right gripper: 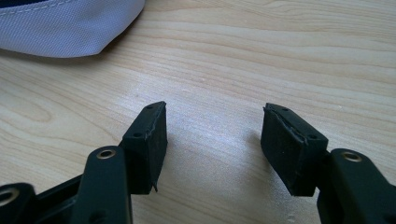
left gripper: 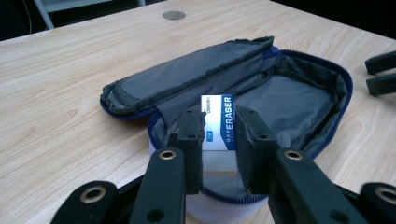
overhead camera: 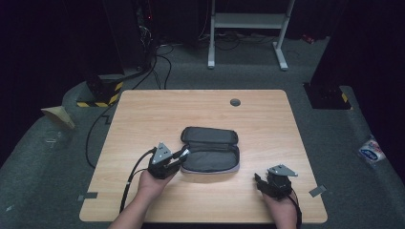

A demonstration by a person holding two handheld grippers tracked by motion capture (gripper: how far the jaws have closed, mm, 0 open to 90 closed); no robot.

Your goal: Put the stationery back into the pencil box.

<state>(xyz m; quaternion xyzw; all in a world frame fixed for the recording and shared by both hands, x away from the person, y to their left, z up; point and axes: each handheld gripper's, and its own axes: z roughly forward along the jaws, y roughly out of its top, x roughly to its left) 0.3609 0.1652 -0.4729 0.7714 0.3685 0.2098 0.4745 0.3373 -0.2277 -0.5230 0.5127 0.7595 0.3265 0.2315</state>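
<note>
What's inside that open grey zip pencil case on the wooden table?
The grey fabric pencil case looks bare inside. A white-and-blue eraser, clamped by the left gripper, hangs over its near end, covering some lining.

I see the open pouch (overhead camera: 210, 155) lying mid-table (overhead camera: 143, 114), flap folded toward the far edge. My left gripper (overhead camera: 183, 153) sits at its left end, holding the eraser (left gripper: 216, 133) over the pouch's interior. My right gripper (overhead camera: 258, 179) rests on the table to the pouch's right, nearer me, apart from it.
</note>
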